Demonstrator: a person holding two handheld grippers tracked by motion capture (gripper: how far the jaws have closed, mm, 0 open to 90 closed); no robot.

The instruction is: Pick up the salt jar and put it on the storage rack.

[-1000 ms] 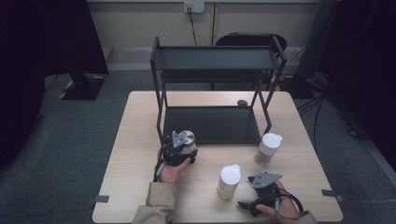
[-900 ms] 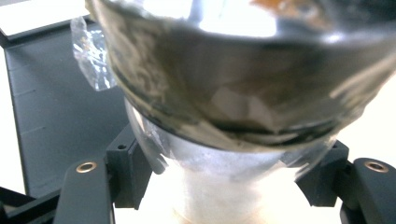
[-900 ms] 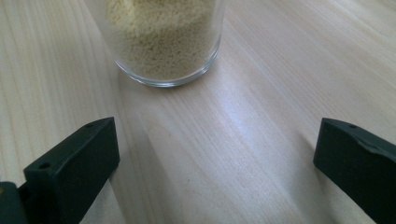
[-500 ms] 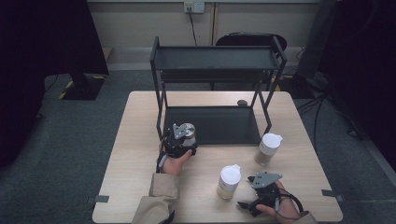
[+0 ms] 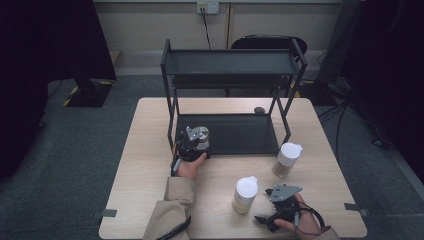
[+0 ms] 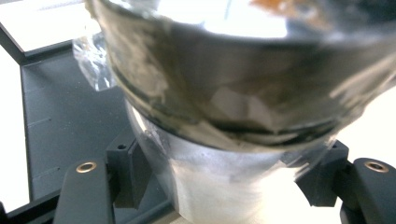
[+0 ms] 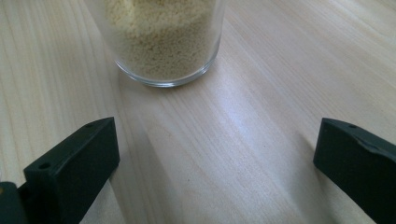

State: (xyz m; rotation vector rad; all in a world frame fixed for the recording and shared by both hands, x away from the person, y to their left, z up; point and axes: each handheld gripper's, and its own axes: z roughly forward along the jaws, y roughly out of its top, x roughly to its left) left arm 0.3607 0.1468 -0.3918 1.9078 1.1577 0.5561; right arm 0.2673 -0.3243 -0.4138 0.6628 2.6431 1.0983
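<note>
Wooden table [image 5: 150, 165] under a black two-tier rack [image 5: 230, 90], grey carpet all round: I am at the carrying step of shelving jars. My left gripper [image 5: 192, 145] pinches a clear jar with a metal lid [image 5: 200, 135], its pads pressed against the glass body on both sides, as the left gripper view shows with the jar [image 6: 224, 140] bulging up between my jaws. The jar hangs at the front left corner of the rack's dark lower shelf [image 5: 240, 132], which lies just ahead of and beneath my gripper in the left gripper view [image 6: 60, 112]. Whether the jar's base touches the shelf yet I cannot tell.

My right gripper [image 5: 272, 215] rests low on the table near its front edge, jaws spread wide with nothing between them. Just ahead of it stands a white-capped jar of pale yellow grains [image 5: 245, 194]; in the right gripper view its base [image 7: 163, 42] sits beyond my open jaws, apart from both. A second white-capped jar [image 5: 287, 160] stands farther ahead of the right gripper and to its right, near the rack's right front leg.

Next, I judge, the left gripper must carry the jar further over the shelf, lower it until it stands flat, then loosen. The rack's left post is close beside my gripper, so the approach needs care.
</note>
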